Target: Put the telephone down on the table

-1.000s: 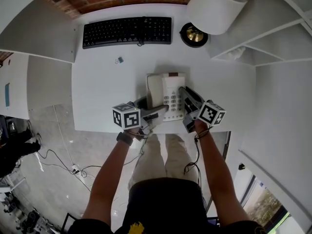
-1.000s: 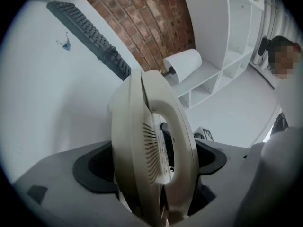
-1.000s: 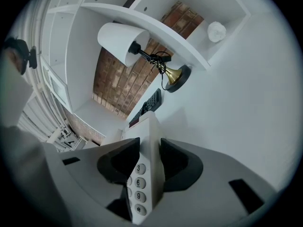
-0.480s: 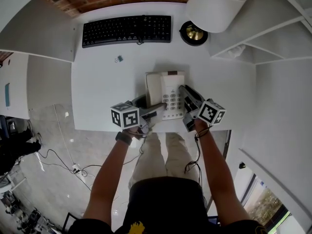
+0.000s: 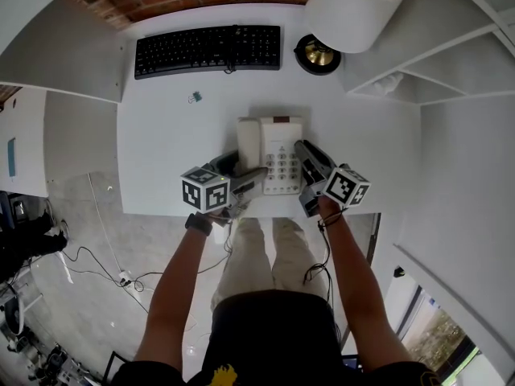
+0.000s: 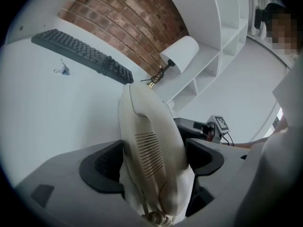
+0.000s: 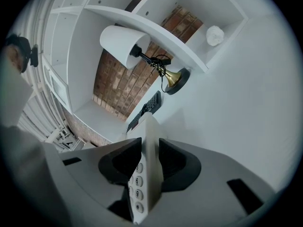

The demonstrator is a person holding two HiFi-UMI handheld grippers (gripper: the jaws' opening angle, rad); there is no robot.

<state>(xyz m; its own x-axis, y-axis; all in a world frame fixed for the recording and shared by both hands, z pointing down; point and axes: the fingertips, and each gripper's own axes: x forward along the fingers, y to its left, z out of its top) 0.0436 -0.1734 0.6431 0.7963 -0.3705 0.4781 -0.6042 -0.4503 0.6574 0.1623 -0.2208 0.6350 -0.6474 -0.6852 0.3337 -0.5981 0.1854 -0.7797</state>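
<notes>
A white telephone [image 5: 273, 155] with its handset on the left lies on the white table [image 5: 169, 151] near the front edge. My left gripper [image 5: 245, 169] is at its left side. In the left gripper view the handset [image 6: 151, 141] fills the gap of the left gripper [image 6: 154, 160]; the jaws have just been closing and both pads touch it. My right gripper [image 5: 304, 155] is at the phone's right side. Its jaws have also just been closing, and in the right gripper view the right gripper [image 7: 150, 157] pinches the keypad edge of the telephone [image 7: 144, 188].
A black keyboard [image 5: 208, 51] lies along the table's far side, with a small binder clip [image 5: 195, 96] in front of it. A brass-footed lamp [image 5: 316, 55] with a white shade [image 5: 354, 6] stands at the far right. White shelves rise to the right.
The left gripper has rolled a little around the handset. The telephone and the right gripper have hardly moved.
</notes>
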